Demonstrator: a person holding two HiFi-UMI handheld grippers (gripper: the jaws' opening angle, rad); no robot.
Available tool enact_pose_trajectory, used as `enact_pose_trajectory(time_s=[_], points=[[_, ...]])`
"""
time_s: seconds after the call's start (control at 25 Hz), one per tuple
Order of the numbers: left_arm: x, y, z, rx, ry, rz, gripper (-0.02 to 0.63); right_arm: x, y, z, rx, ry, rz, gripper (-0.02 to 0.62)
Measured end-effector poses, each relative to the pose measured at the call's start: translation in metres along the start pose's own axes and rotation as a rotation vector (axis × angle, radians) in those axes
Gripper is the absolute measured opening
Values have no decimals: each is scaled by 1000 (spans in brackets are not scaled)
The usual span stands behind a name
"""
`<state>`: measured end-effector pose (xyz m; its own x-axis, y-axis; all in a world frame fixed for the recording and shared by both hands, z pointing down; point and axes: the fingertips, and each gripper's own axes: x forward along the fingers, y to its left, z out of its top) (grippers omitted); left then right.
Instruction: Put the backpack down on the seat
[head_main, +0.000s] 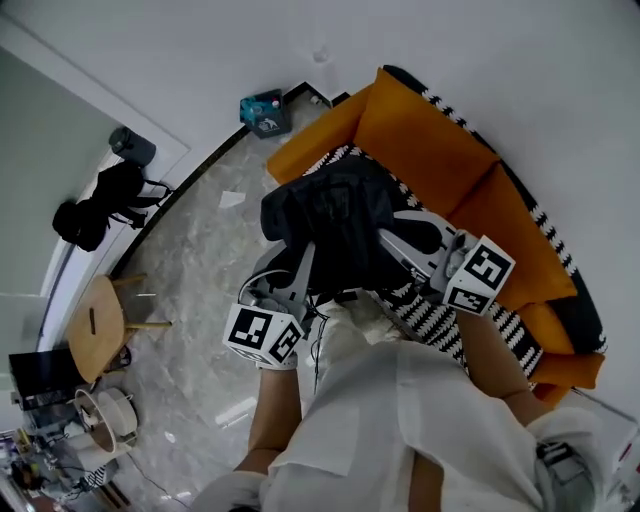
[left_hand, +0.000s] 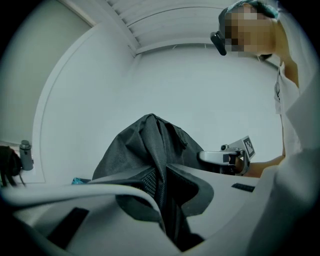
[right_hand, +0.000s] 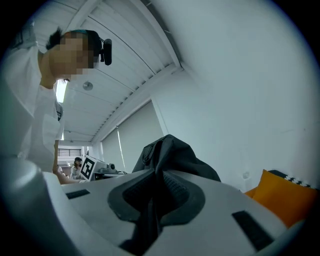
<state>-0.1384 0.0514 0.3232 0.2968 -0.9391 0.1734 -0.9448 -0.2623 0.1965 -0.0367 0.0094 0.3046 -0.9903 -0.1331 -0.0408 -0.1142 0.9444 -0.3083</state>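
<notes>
A dark grey backpack (head_main: 335, 225) hangs in the air between both grippers, over the left end of an orange sofa seat (head_main: 400, 295) with a black-and-white patterned cover. My left gripper (head_main: 300, 262) is shut on the bag's fabric at its near left side. My right gripper (head_main: 392, 245) is shut on the fabric at its right side. In the left gripper view the backpack (left_hand: 147, 150) bunches up between the pads, and in the right gripper view the backpack (right_hand: 172, 155) is pinched the same way. The bag's underside is hidden.
Orange back cushions (head_main: 430, 140) line the curved sofa against the white wall. A teal box (head_main: 265, 112) stands on the marble floor by the sofa's end. A round wooden side table (head_main: 95, 325) and a black bag on a stand (head_main: 100, 205) are at the left.
</notes>
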Motion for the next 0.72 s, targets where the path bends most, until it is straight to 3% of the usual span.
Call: enact_pose_trajectory(time_s=[0.4, 0.72], points=[[51, 96, 25, 8, 29, -202, 60, 81, -52, 6, 30, -51, -166, 46], [110, 149, 31, 12, 39, -212, 60, 123, -113, 8, 61, -49, -176, 46]])
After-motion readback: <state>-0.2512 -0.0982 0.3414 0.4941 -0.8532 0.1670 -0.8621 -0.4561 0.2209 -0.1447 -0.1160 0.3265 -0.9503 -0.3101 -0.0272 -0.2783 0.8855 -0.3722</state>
